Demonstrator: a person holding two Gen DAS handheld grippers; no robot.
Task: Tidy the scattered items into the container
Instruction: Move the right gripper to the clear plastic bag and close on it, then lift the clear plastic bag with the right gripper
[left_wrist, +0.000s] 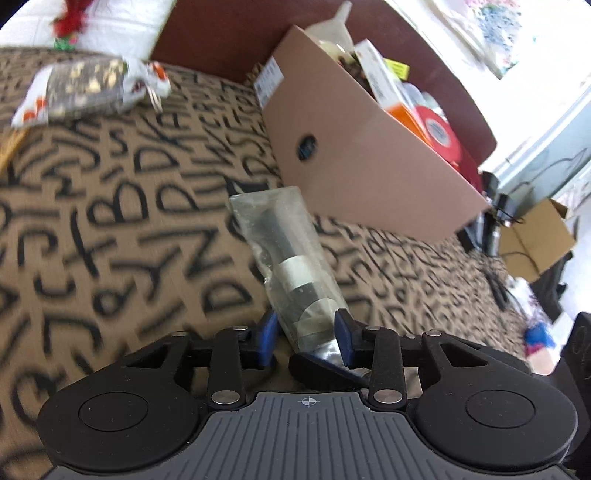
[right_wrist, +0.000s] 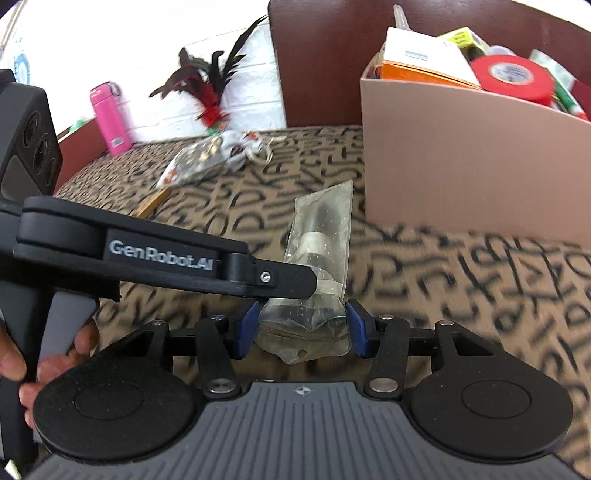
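A clear plastic pouch (left_wrist: 286, 254) holding a dark cylinder with silvery bands lies lengthwise between both pairs of blue jaws, its near end pinched. The open cardboard box (right_wrist: 469, 158), already full of oddments, stands just beyond the jaws, right.

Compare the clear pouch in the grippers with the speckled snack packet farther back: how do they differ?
The clear pouch is see-through, showing dark and silver parts inside; the snack packet is white-edged with a speckled panel. The clear pouch sits between the pads of both the left gripper and right gripper, beside the cardboard box; the snack packet lies untouched, farther from it. Both remain outside the box.
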